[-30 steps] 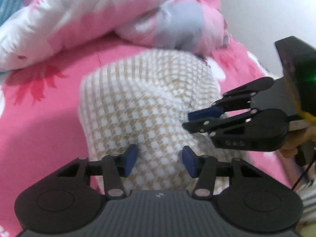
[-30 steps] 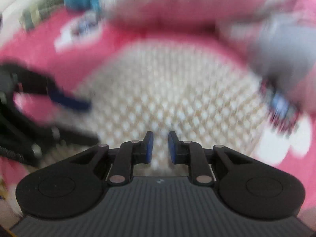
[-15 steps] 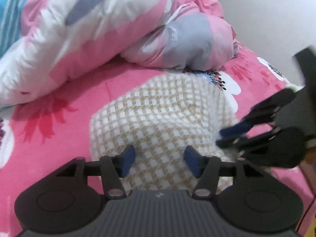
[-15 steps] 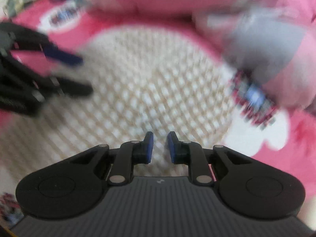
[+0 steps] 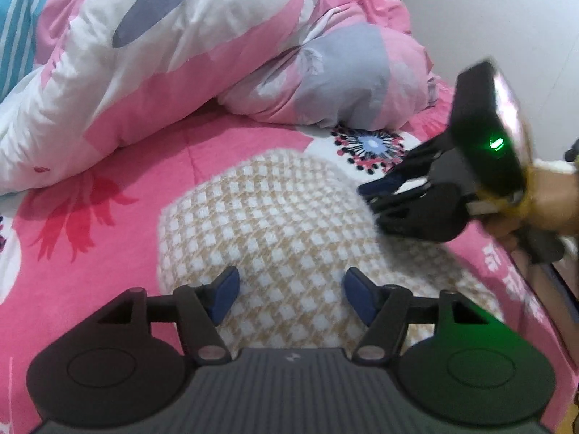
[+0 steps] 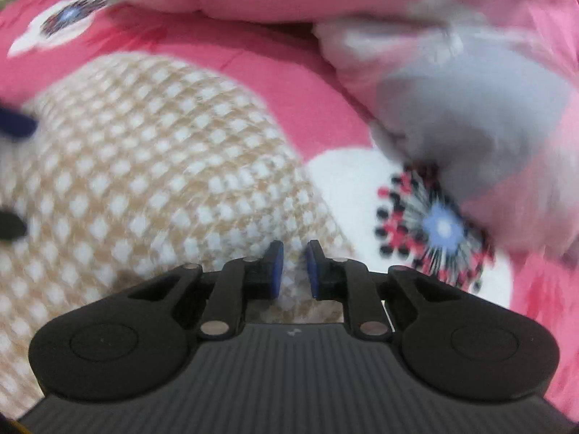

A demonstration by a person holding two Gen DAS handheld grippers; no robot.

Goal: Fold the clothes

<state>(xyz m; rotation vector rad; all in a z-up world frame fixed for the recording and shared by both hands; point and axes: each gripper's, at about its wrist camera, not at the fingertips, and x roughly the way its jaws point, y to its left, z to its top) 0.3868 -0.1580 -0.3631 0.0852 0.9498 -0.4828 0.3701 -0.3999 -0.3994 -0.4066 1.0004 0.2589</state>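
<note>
2 grippers hang over 1 garment: a beige-and-white checked knit [image 5: 275,224] lying as a compact, rounded-cornered block on the pink floral bedsheet [image 5: 119,166], just short of the bunched pink, white and grey duvet [image 5: 181,47] behind it. The left gripper [image 5: 289,294] is spread wide above the near edge of the knit, with nothing between its blue pads. The right gripper [image 6: 292,266] has its pads drawn close with a narrow gap between them; cloth shows through that gap, but the blur in its own view leaves it unclear whether it is only over the knit or brushing it, and it does not look pinched. In the left view the right gripper sits at the knit's far right corner, held by a hand [image 5: 542,199]. The block looks already doubled over, so this could be a garment midway through its folds or one just being tidied at the end. The risks are the same either way: a narrow pinch at 1 corner could lift only the top layer and peel the stack open, and a drag across the soft, plush sheet could skew the edges or bunch the loose knit. The duvet is near enough to snag a far edge.
</note>
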